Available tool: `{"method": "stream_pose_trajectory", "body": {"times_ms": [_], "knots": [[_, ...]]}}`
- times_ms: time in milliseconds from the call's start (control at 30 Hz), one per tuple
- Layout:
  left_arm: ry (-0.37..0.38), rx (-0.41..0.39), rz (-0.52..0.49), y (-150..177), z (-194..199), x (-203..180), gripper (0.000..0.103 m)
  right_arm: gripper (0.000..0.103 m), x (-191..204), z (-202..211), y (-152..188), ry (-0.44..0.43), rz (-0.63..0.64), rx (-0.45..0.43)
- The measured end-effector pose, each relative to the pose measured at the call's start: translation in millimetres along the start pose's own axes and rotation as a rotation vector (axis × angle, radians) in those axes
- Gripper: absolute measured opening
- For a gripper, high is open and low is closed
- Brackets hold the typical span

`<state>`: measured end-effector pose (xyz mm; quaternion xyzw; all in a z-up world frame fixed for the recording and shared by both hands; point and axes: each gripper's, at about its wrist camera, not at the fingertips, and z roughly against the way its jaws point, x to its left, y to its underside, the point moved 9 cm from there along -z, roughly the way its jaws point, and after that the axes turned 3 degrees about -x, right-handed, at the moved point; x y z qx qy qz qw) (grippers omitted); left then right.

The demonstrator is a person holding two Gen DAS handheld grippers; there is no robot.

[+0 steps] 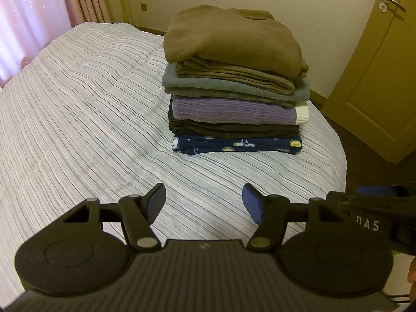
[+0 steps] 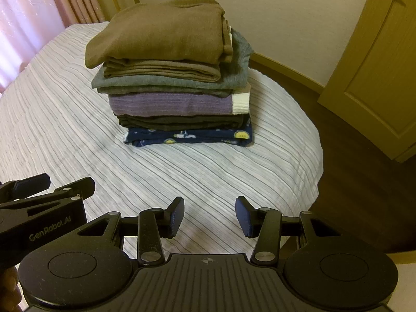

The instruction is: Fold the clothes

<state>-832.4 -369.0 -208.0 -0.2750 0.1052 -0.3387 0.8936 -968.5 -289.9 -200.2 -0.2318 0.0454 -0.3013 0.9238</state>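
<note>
A stack of folded clothes [image 1: 234, 83] [image 2: 171, 78] stands on the striped bed cover [image 1: 78, 104] [image 2: 195, 171]. A brown garment [image 1: 231, 36] lies on top, then grey, purple with a white cuff, dark, and a navy printed piece [image 1: 236, 145] at the bottom. My left gripper [image 1: 204, 202] is open above bare cover in front of the stack, nothing between its fingers. My right gripper [image 2: 210, 217] is open too, empty, near the bed's front right edge. Each gripper shows at the side of the other's view.
A yellow door [image 1: 377, 78] [image 2: 377, 65] with a metal handle stands right of the bed, over dark wooden floor [image 2: 351, 169]. Pink curtains [image 1: 33, 20] hang at the left. A cream wall lies behind the bed.
</note>
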Motion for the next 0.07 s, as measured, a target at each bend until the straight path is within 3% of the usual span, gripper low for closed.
{"method": "stream_pose_trajectory", "body": {"times_ms": [67], "knots": [[-0.001, -0.003, 0.002, -0.3, -0.8, 1.1, 0.062, 0.048, 0.0, -0.9, -0.7, 0.001, 0.0, 0.001]]}}
